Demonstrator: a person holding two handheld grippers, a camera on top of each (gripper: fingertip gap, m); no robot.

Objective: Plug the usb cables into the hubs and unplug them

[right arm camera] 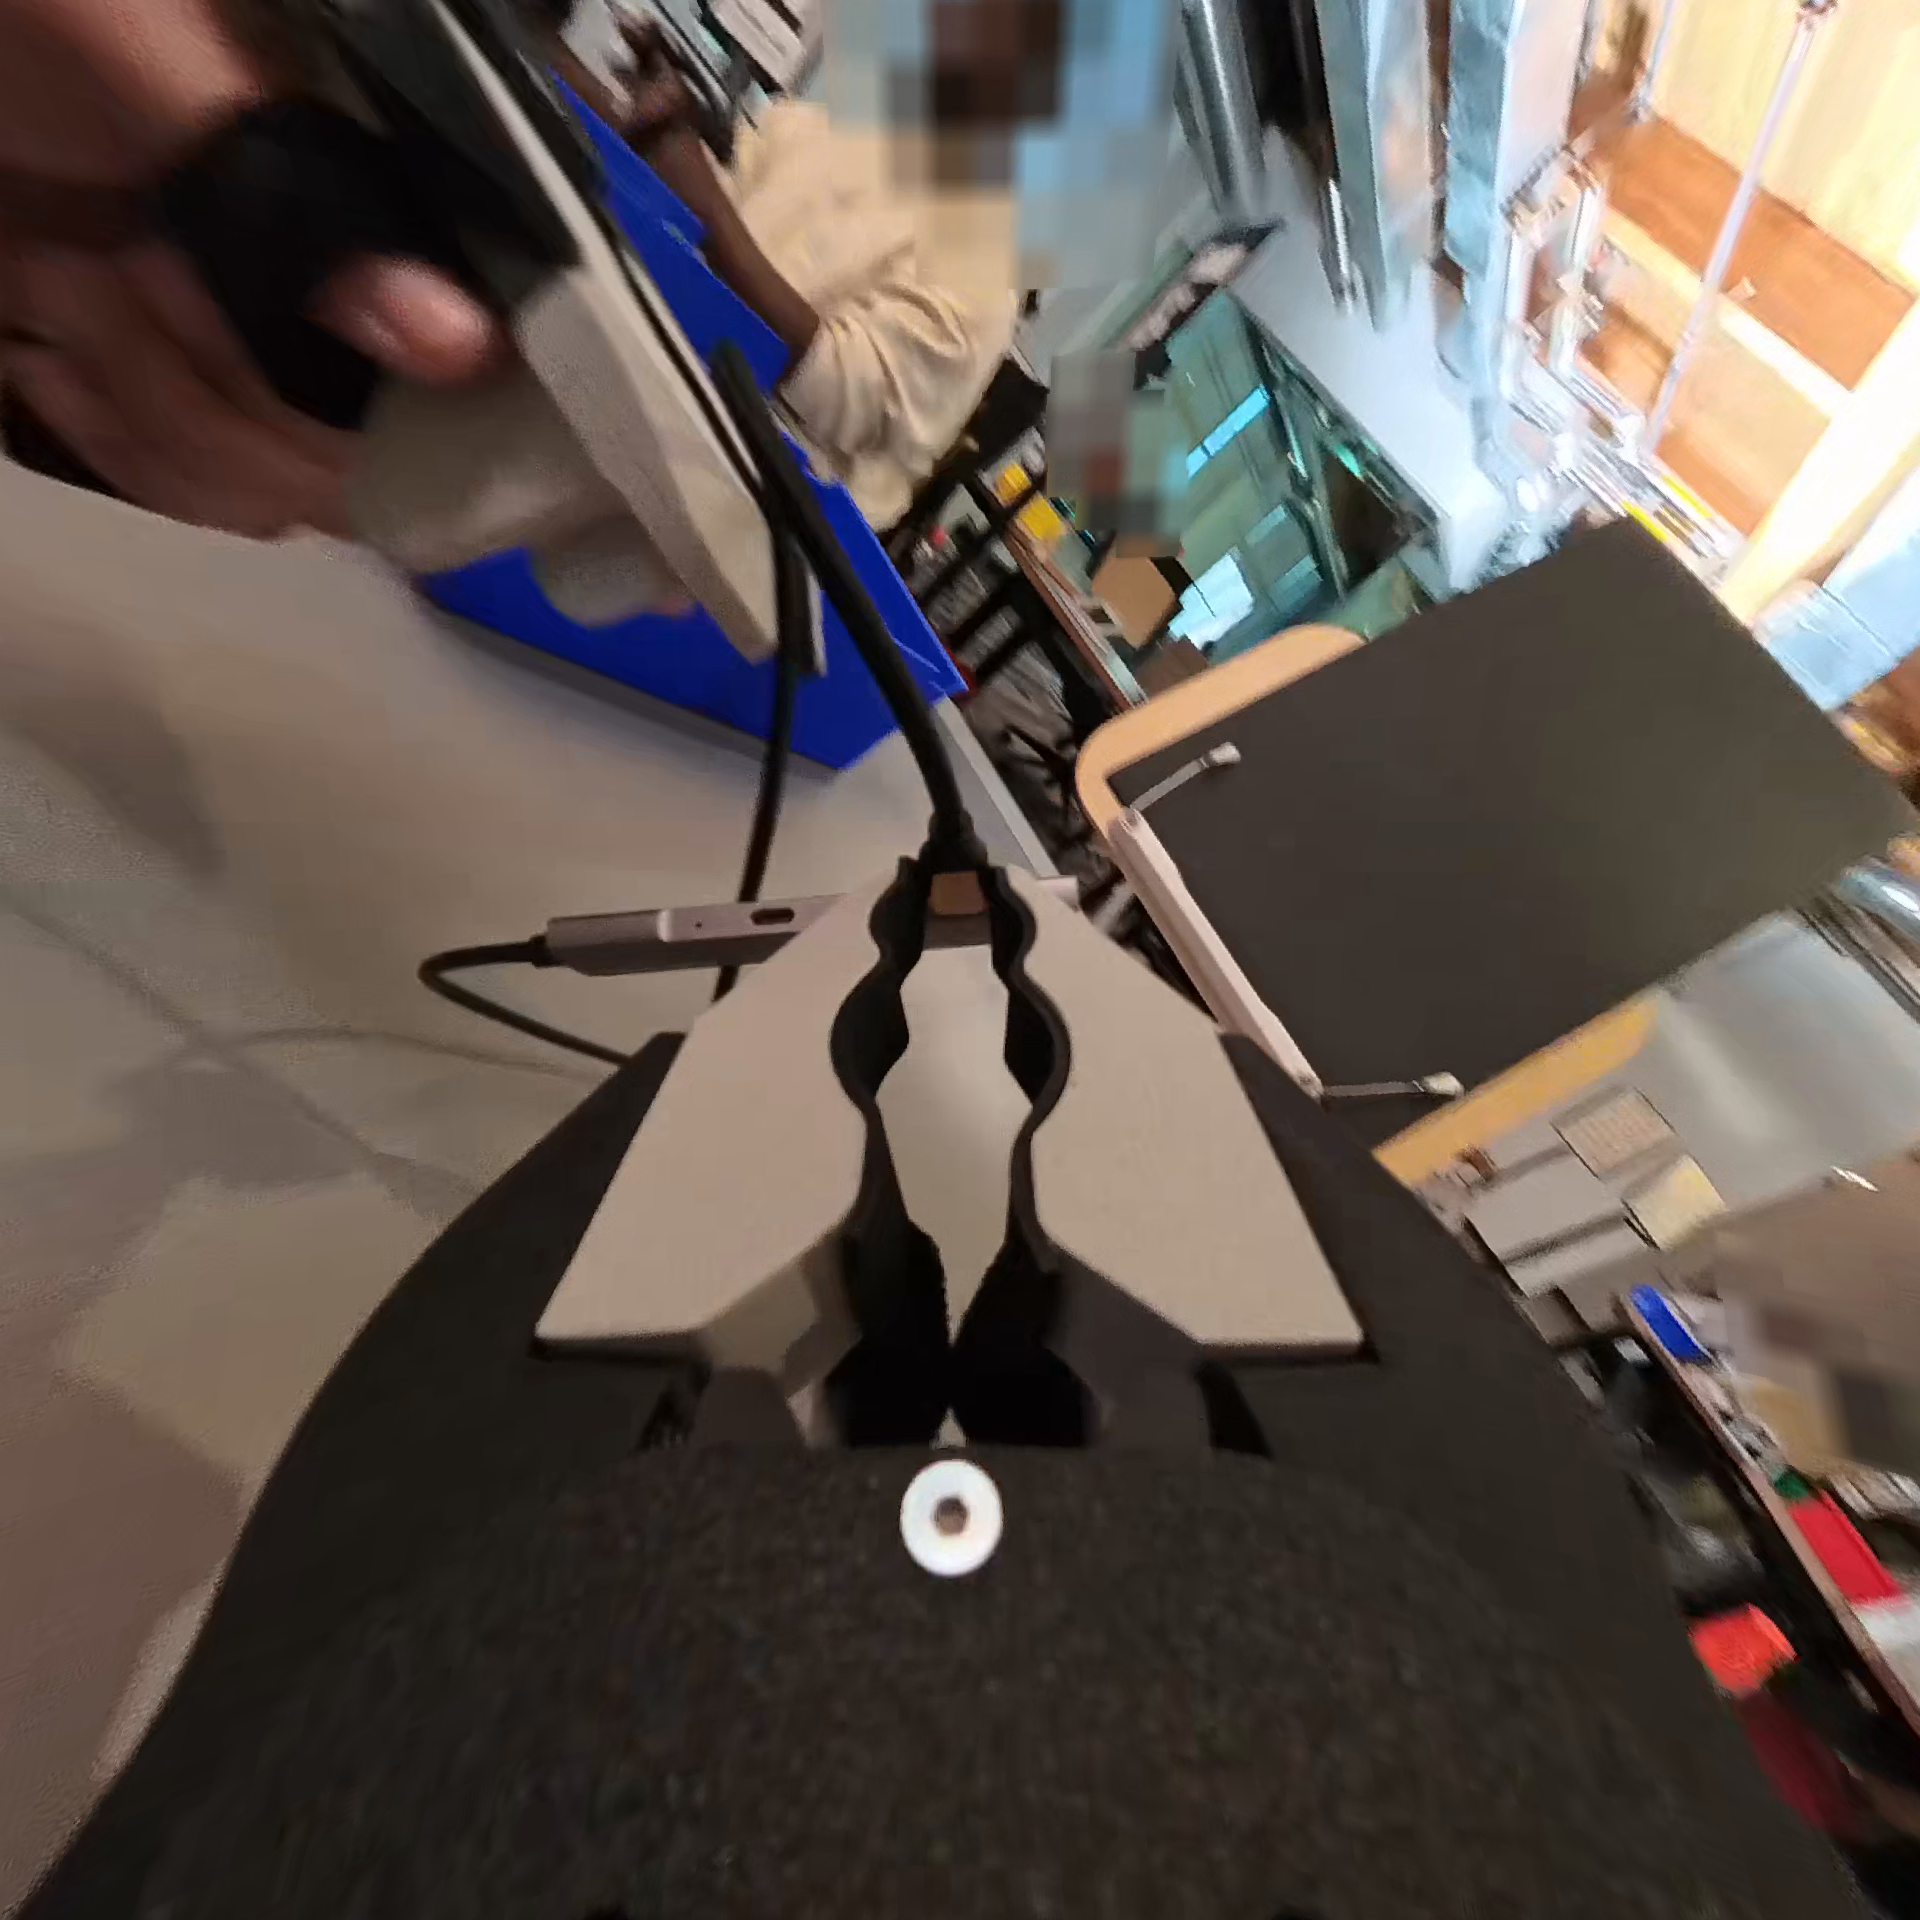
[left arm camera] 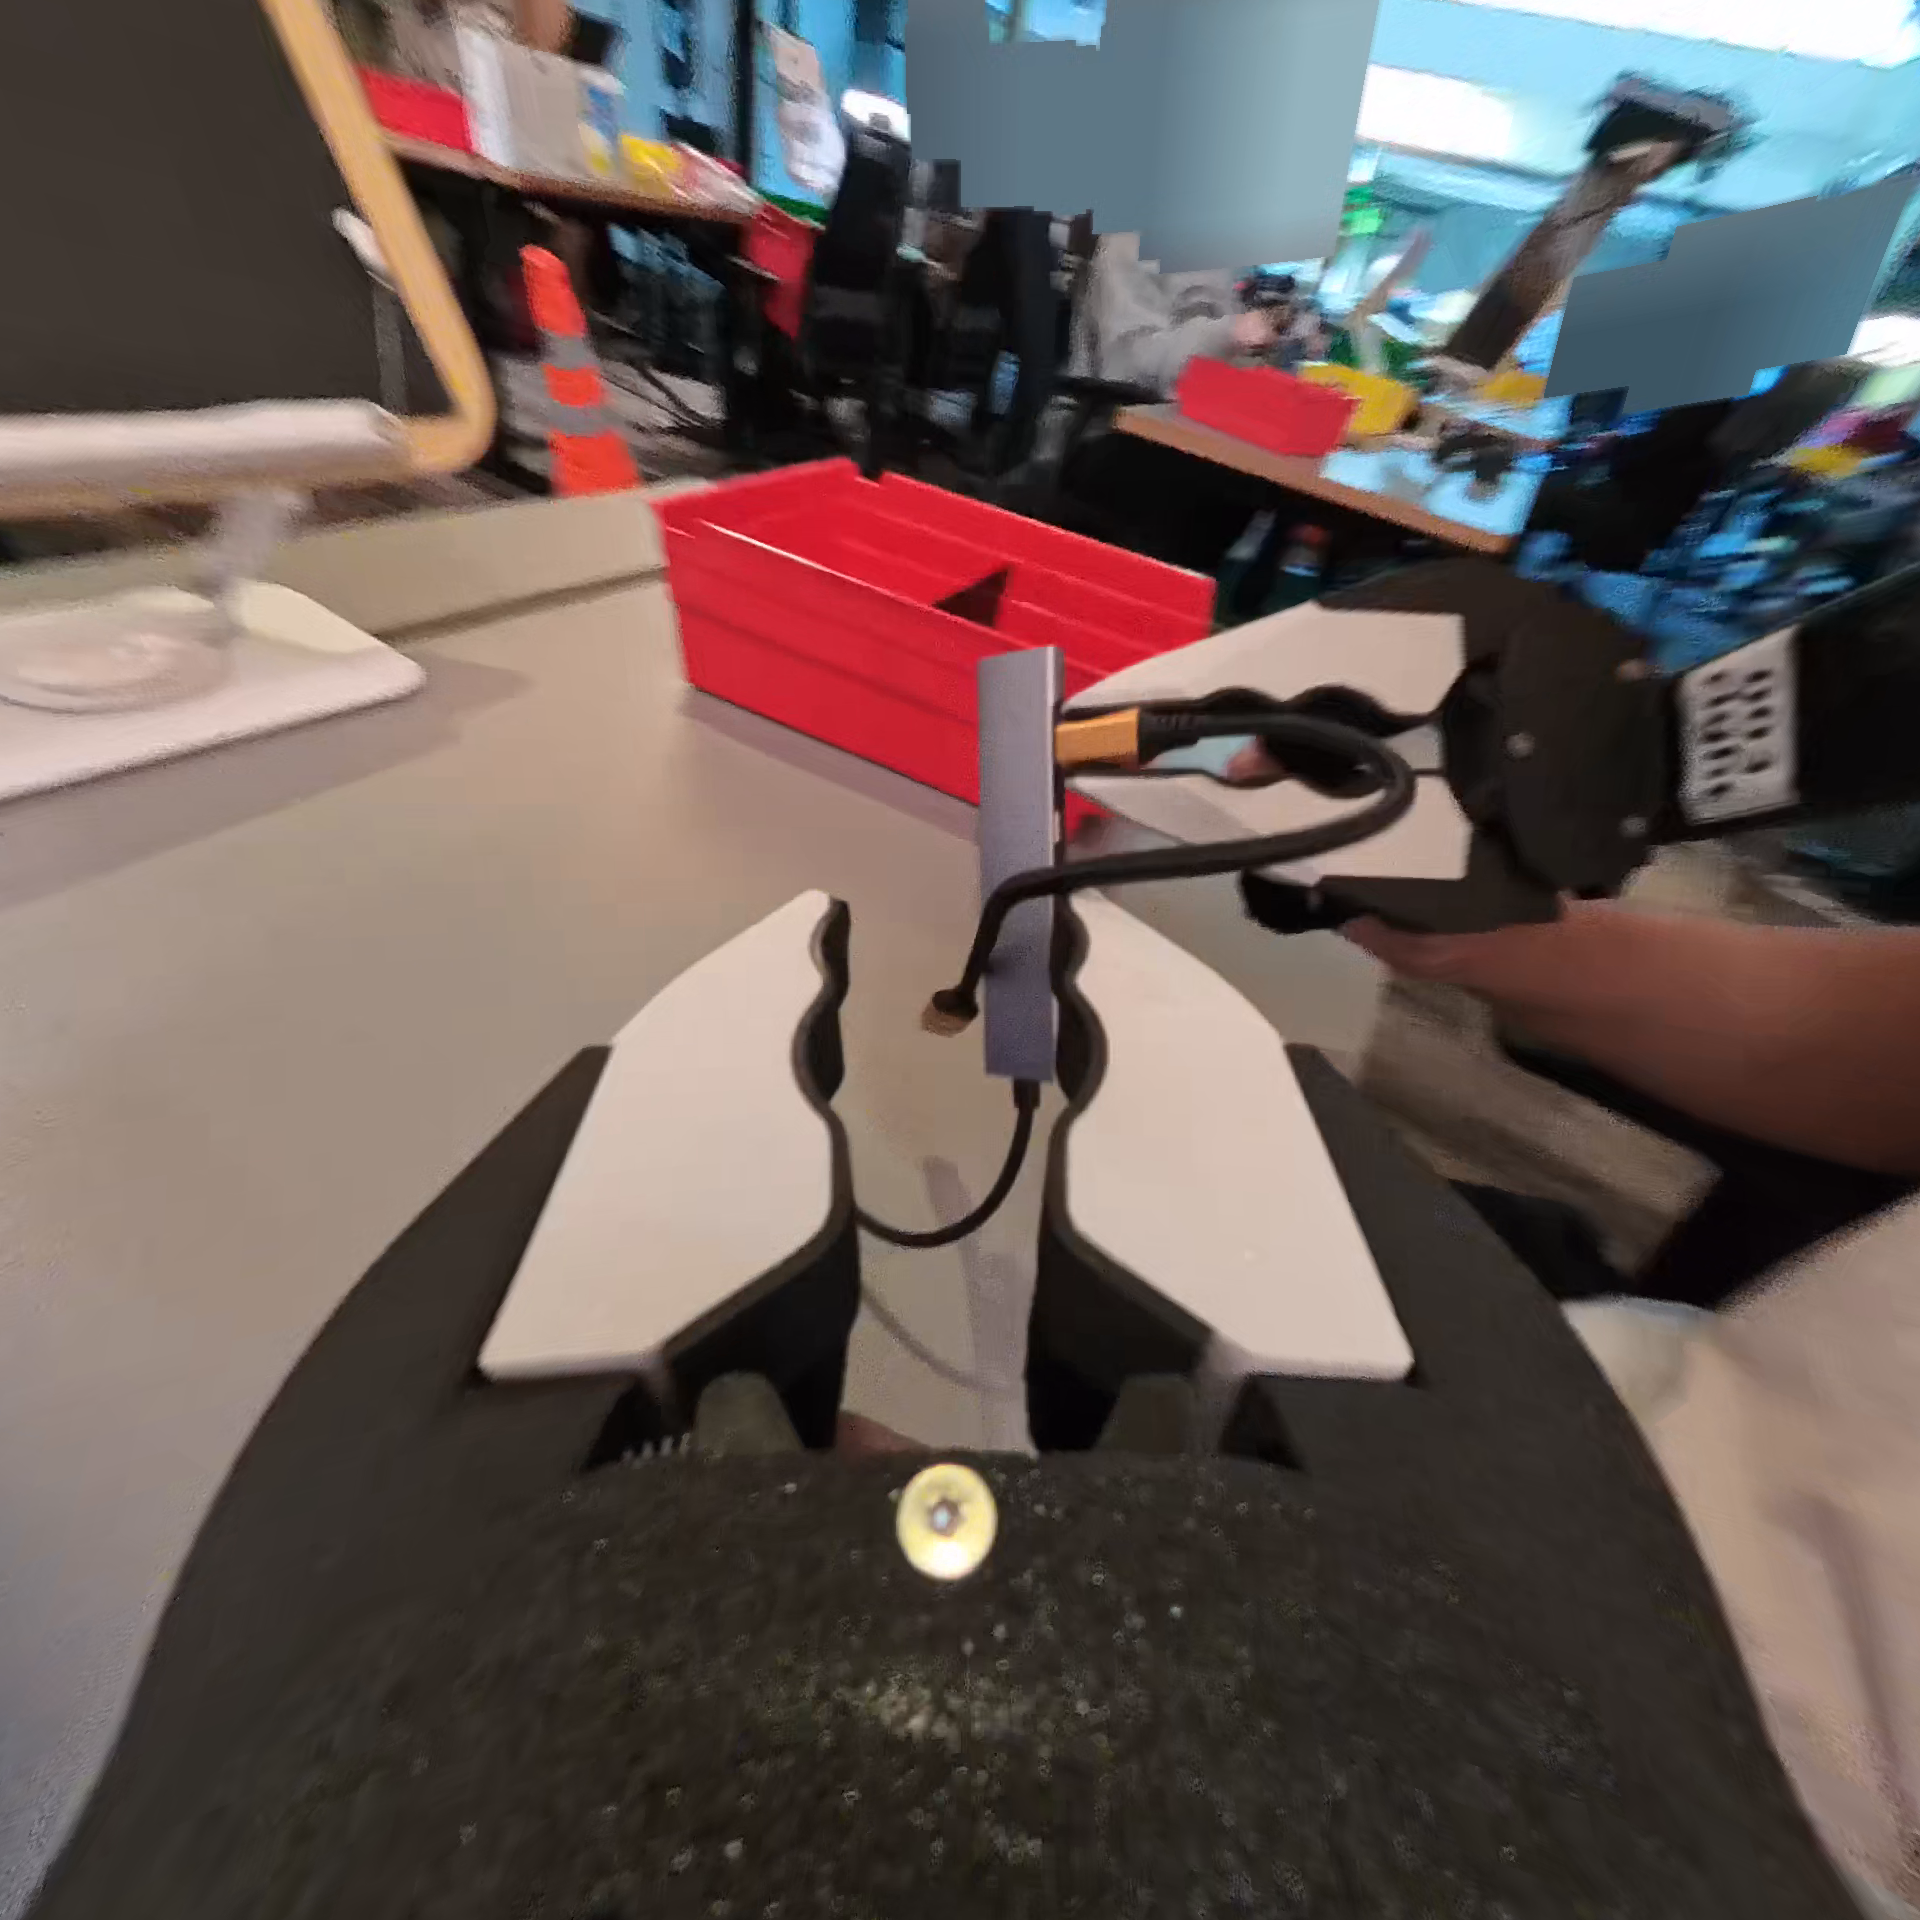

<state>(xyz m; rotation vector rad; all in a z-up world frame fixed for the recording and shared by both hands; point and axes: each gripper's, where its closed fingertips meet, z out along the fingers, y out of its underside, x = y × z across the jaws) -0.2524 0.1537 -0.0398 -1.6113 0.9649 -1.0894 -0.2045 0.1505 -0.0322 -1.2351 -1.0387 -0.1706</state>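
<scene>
A slim grey USB hub (left arm camera: 1020, 862) lies along the grey table (left arm camera: 416, 935), its own thin cable (left arm camera: 966, 1216) trailing toward me. My left gripper (left arm camera: 951, 914) is open above it; the hub shows in the gap close to the right finger, apart from the left one. My right gripper (left arm camera: 1075, 753) comes in from the right, shut on the orange plug (left arm camera: 1101, 740) of a black cable (left arm camera: 1351, 821), and the plug's tip meets the hub's side. The cable's other orange end (left arm camera: 948, 1013) hangs free. In the right wrist view the gripper (right arm camera: 954, 888) pinches the plug (right arm camera: 956, 894) against the hub (right arm camera: 686, 940).
A red bin (left arm camera: 883, 623) stands just behind the hub. A blue bin (right arm camera: 665, 665) sits farther along the table. A black panel with a wooden frame (left arm camera: 156, 208) and a white stand base (left arm camera: 156, 675) are at the left. A person's forearm (left arm camera: 1662, 1018) reaches in from the right. Across from one pair of fingers to the other is roughly 6 cm.
</scene>
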